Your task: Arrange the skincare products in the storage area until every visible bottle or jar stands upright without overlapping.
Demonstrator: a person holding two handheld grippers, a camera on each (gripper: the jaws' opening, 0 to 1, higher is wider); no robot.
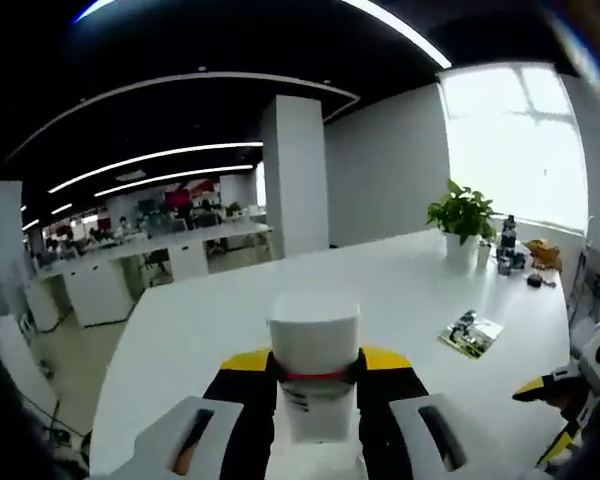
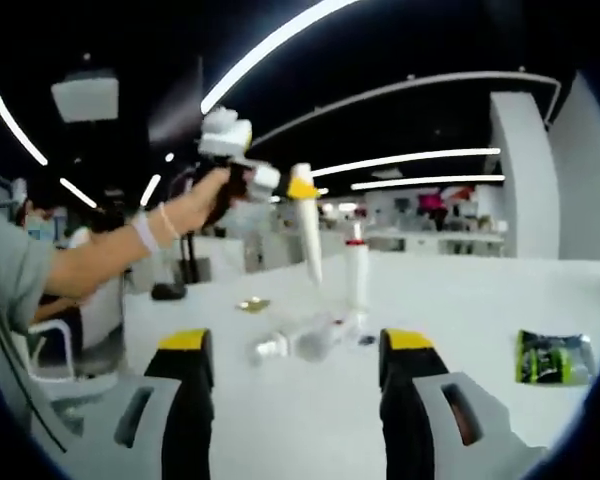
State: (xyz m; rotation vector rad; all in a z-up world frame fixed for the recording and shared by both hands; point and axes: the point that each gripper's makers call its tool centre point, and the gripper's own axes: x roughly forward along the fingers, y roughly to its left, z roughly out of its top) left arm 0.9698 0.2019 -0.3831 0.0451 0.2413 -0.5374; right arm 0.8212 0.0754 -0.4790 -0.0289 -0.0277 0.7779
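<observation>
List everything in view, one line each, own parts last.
white bottle: 1, white with a red band, upright between the left gripper fingers
lying bottles: a few, clear and white, on the table
potted plant: 1, green, far table edge
packet: 1, green and black, flat on the table
right gripper: 1, yellow-tipped fingers, spread apart
person's hand: 1, holding the left gripper raised

An open-plan office: desk rows (image 1: 130, 250) at ten o'clock (people seated there), ceiling light strips (image 1: 150, 160), a white pillar (image 1: 295, 175), a potted plant (image 1: 462, 215) at two o'clock.
</observation>
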